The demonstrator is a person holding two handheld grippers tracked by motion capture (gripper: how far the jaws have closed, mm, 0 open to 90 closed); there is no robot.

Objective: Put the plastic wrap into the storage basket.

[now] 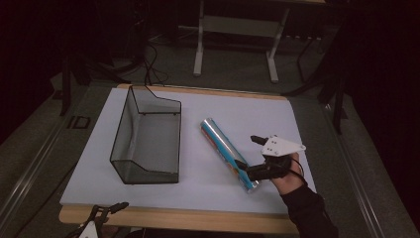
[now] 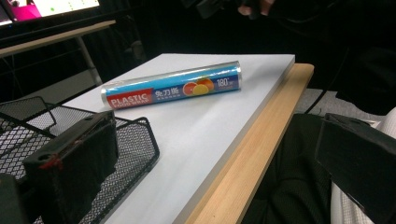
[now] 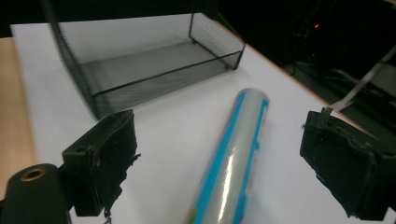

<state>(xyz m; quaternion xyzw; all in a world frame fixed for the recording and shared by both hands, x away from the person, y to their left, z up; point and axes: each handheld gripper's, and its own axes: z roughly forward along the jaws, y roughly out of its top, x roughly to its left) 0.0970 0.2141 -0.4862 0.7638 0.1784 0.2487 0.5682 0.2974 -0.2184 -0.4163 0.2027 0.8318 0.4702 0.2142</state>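
One roll of plastic wrap [image 1: 229,154], blue label with fruit print and "PLASTIC" lettering, lies flat on the white board [image 1: 277,114], right of centre, running diagonally from mid-board toward the near right. One black wire-mesh basket [image 1: 146,136] sits just left of it, apart from the roll, open top, nothing inside.

Right gripper [image 1: 246,156] is at the roll's near end, grey three-cornered plate on top, held by one hand [image 1: 289,174] in a dark sleeve. In the right gripper view its two jaws stand wide apart, one either side of the roll [image 3: 233,163]; contact with the roll cannot be told.

Left gripper [image 1: 106,212] sits low at the near left, over the board's wooden edge [image 1: 198,219]. In the left gripper view its jaws are spread wide, gripping nothing, basket corner [image 2: 135,140] behind one jaw, roll [image 2: 173,86] well beyond.
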